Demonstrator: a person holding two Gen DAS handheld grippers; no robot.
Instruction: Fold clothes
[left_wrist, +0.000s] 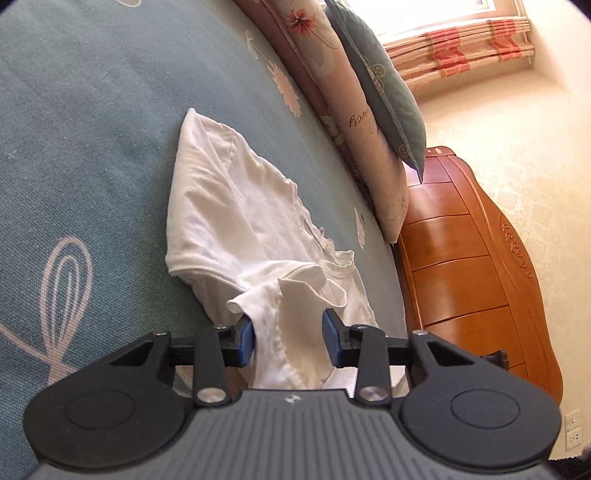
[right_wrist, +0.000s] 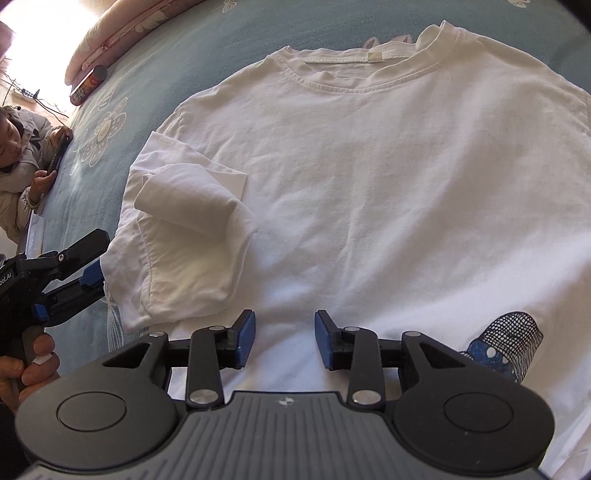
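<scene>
Right wrist view shows the bed (right_wrist: 155, 62), covered in teal fabric with pale flower prints, filling the frame. A white T-shirt (right_wrist: 369, 184) lies spread flat across it, collar toward twelve o'clock and a small blue netted print at four o'clock. One sleeve (right_wrist: 192, 236) is folded inward onto the shirt's body at nine o'clock. A person in a pale jacket (right_wrist: 18, 162) leans on the bed's edge at ten o'clock, holding a phone. A dark can (right_wrist: 88, 85) lies near the pink pillow (right_wrist: 122, 26) at eleven o'clock. The right gripper (right_wrist: 284, 339) hovers over the shirt's lower part with its fingers released, nothing pinched between them. The left gripper (right_wrist: 92, 277) sits at the sleeve's outer edge at eight o'clock; in its own view sleeve cloth lies between its parted fingers (left_wrist: 245, 341), and I cannot tell whether they press on it.
</scene>
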